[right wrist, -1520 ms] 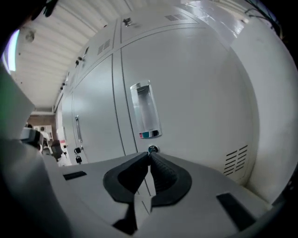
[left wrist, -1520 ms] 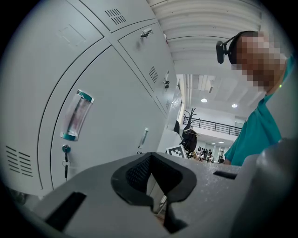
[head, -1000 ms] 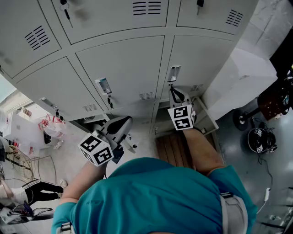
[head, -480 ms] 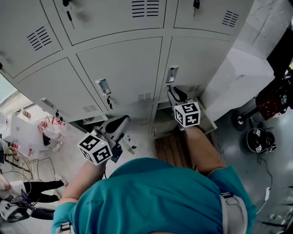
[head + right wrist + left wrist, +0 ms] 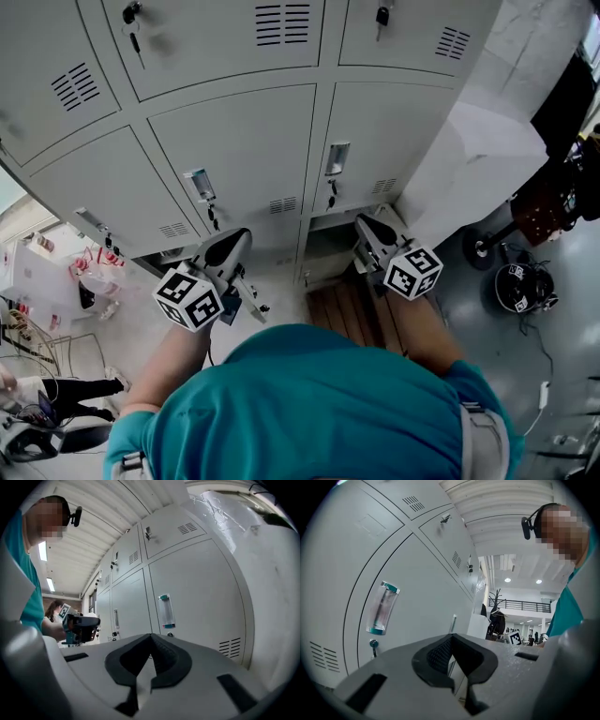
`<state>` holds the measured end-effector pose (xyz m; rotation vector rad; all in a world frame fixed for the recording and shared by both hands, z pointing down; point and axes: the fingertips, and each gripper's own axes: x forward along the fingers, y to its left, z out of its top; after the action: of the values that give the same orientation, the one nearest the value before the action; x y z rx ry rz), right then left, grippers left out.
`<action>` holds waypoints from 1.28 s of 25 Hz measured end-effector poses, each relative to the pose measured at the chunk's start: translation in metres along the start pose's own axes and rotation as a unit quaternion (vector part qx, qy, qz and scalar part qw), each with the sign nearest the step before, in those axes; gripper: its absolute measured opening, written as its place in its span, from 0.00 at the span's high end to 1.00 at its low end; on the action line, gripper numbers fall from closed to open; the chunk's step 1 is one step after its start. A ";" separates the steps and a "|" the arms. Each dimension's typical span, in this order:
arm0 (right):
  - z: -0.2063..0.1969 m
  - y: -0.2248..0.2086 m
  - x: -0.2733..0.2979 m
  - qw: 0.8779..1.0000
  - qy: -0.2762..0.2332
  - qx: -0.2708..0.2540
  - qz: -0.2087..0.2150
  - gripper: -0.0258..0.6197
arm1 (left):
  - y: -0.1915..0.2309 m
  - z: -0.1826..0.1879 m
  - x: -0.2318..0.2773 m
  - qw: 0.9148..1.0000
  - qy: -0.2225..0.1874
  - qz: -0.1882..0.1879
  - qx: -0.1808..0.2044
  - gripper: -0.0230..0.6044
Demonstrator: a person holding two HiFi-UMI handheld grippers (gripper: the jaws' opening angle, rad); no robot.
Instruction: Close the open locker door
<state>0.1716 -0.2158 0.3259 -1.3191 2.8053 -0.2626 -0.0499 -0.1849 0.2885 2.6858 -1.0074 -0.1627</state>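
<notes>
Both pointing level at lockers, left gripper closed, empty, right gripper just closed, empty

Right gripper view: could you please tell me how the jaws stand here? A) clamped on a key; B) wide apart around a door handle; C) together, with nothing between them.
C: the right gripper has just been closing, and its jaw tips now meet in front of the grey locker door, gripping nothing.

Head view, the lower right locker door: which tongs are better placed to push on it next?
Right. The right tongs, shut and empty, point at that door, which looks closed; the left tongs face the neighbouring door.
</notes>
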 end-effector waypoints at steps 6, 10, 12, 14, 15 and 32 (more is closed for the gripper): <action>-0.016 0.015 -0.025 1.000 -0.001 0.016 0.017 0.96 | 0.001 -0.014 0.008 1.000 0.004 0.007 -0.007 0.96; -0.013 0.021 -0.029 1.000 0.005 0.005 0.029 0.96 | -0.006 -0.020 0.010 1.000 0.009 -0.003 -0.001 0.96; -0.011 0.019 -0.031 1.000 0.004 0.001 0.029 0.96 | -0.006 -0.022 0.012 1.000 0.012 0.001 0.003 0.96; -0.009 0.017 -0.033 1.000 0.004 -0.001 0.029 0.96 | -0.008 -0.020 0.014 1.000 0.008 0.000 0.000 0.96; -0.008 0.016 -0.034 1.000 0.004 -0.001 0.029 0.96 | -0.009 -0.019 0.014 1.000 0.004 -0.001 -0.002 0.96; -0.029 0.025 -0.023 0.987 0.042 0.003 0.156 0.96 | -0.034 -0.016 -0.005 0.997 -0.012 0.067 0.020 0.96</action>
<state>0.1648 -0.1783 0.3491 -0.8668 3.0208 -0.3213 -0.0291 -0.1529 0.2945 2.6466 -1.2055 -0.1512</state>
